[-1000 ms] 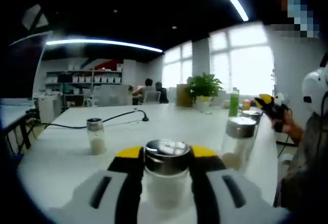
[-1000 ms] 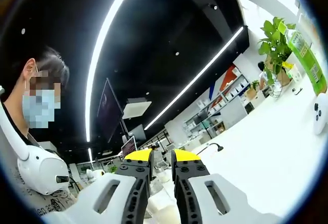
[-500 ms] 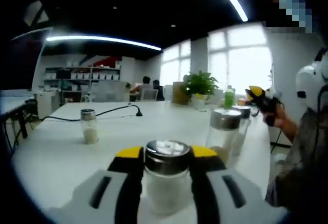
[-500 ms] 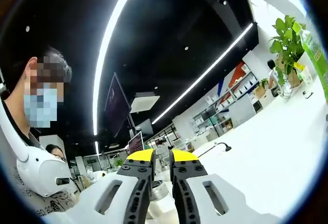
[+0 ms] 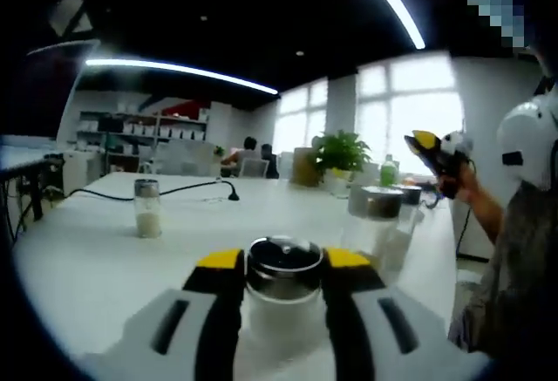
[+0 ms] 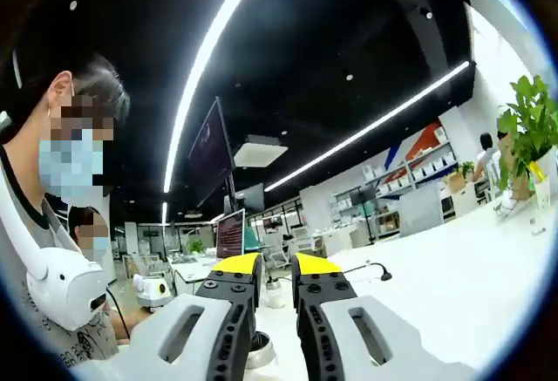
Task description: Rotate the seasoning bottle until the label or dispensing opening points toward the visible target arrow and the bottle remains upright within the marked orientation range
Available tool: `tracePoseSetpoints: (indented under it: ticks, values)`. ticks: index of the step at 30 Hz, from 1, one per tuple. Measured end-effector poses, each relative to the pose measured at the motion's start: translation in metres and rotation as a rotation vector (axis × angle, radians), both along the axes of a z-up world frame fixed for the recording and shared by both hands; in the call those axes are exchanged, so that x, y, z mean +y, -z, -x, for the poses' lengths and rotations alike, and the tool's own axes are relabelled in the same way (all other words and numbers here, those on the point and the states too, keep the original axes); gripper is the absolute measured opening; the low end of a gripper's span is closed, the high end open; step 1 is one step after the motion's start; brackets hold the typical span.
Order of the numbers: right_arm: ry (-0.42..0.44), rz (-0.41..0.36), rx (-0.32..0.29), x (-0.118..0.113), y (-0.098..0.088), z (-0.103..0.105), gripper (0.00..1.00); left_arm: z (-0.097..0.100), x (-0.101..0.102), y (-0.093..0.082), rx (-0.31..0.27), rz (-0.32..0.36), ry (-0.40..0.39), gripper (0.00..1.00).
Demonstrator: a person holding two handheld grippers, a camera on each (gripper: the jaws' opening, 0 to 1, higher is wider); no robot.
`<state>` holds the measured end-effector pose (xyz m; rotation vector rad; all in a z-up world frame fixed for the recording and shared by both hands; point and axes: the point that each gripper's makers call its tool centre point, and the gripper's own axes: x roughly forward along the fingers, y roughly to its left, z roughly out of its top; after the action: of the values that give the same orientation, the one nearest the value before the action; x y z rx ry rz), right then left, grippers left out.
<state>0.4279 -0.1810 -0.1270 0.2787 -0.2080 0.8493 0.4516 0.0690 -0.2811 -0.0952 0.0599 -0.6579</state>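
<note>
In the left gripper view the left gripper [image 5: 281, 263] has its yellow-tipped black jaws clamped on the seasoning bottle [image 5: 282, 289], a clear glass cylinder with pale powder inside and a shiny round metal cap, standing upright between the jaws at 6 o'clock in the view. It sits over a smooth white table [image 5: 96, 259] with a matte top. At 9 o'clock stands a second shaker [image 5: 146, 207], small, glass, metal-capped, well apart from the held one. At about 3 o'clock two more glass shakers [image 5: 377, 224] with wide metal lids stand close together, near the table's edge. A thin black cable [image 5: 148, 193] curves across the tabletop at 10 o'clock, and a leafy potted plant [image 5: 342, 152] stands beyond, at 1 o'clock. The right gripper [image 5: 433, 147], yellow and black, is held up in a hand [image 5: 462, 187] at 2 o'clock. In the right gripper view the right gripper's [image 6: 275, 269] jaws stand nearly together with a narrow gap and nothing between them; a round metal lid [image 6: 259, 349] shows just below them at 6 o'clock.
</note>
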Motion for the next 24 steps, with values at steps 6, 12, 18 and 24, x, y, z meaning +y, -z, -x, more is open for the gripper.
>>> tracePoseSetpoints:
  ticks: [6, 12, 18, 24]
  values:
    - [-0.096, 0.145, 0.02, 0.045, -0.008, -0.003, 0.18, 0.006, -0.005, -0.01, 0.005, -0.024, 0.023, 0.37]
    - [-0.186, 0.257, 0.001, 0.081, -0.011, -0.002, 0.19, 0.018, -0.008, -0.029, -0.024, 0.003, 0.029, 0.5]
    - [-0.292, 0.493, -0.017, 0.129, 0.015, 0.0, 0.18, 0.039, 0.023, -0.032, -0.068, -0.091, -0.044, 0.54]
    - [-0.362, 0.645, -0.041, 0.176, 0.041, -0.014, 0.18, 0.044, 0.053, -0.033, -0.06, 0.069, -0.094, 0.54]
